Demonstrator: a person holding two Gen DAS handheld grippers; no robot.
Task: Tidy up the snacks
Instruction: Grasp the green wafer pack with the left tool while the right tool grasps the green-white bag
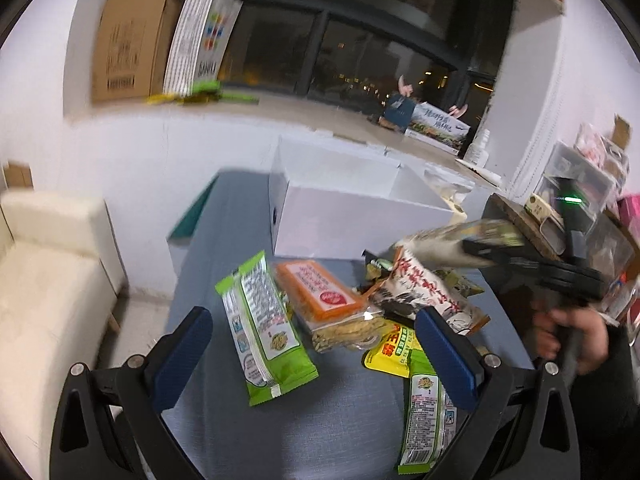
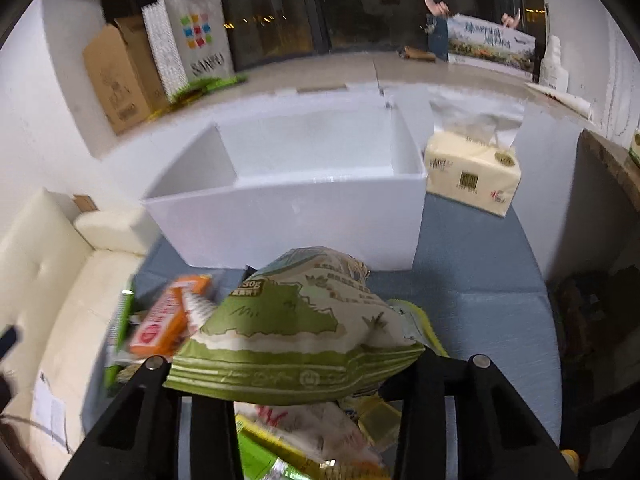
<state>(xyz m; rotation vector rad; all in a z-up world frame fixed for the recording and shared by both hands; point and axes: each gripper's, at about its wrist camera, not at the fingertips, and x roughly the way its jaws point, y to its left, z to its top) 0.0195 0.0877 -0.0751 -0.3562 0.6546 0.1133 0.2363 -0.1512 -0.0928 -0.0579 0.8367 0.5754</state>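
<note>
My right gripper (image 2: pixel 296 376) is shut on a green and cream snack bag (image 2: pixel 296 320) and holds it above the snack pile, short of the open white box (image 2: pixel 288 208). In the left wrist view the same bag (image 1: pixel 452 240) hangs in the right gripper (image 1: pixel 496 256) to the right of the box (image 1: pixel 340 216). My left gripper (image 1: pixel 316 352) is open and empty, low over the pile, with a green packet (image 1: pixel 260 328) and an orange packet (image 1: pixel 320 292) between its fingers. A white and red bag (image 1: pixel 432 292) lies further right.
The snacks lie on a blue-grey table (image 1: pixel 224 240). A tissue pack (image 2: pixel 472 176) stands right of the box. A cream sofa (image 1: pixel 48 272) is to the left. Cardboard box and paper bag (image 2: pixel 188 40) stand on the ledge behind. Cluttered shelves (image 1: pixel 580 184) are at right.
</note>
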